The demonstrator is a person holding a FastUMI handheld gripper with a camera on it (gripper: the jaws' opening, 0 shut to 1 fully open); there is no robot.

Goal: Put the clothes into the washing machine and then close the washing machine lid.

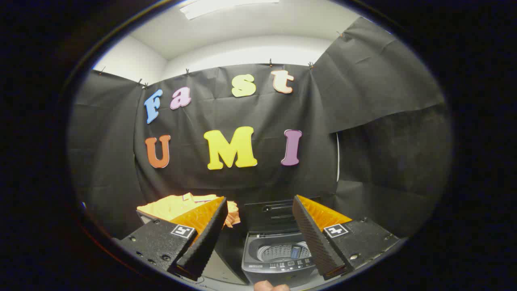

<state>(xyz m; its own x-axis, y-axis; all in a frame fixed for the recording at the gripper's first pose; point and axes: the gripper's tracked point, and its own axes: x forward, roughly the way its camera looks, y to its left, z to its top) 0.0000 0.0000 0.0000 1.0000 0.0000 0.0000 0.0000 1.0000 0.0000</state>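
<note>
My gripper (pixel 258 202) is open, its two fingers spread wide with nothing between them. Below and just ahead of the fingers stands a small grey top-loading washing machine (pixel 278 268), its lid (pixel 272 214) raised upright at the back and its perforated drum (pixel 282 251) exposed. Orange and yellow clothes (pixel 177 205) lie piled in a container beyond the left finger, to the left of the machine. The left finger hides part of the pile.
Black cloth walls close in the booth at the back and on both sides. A fingertip of a person's hand (pixel 270 286) shows just in front of the washing machine's control panel (pixel 288 266).
</note>
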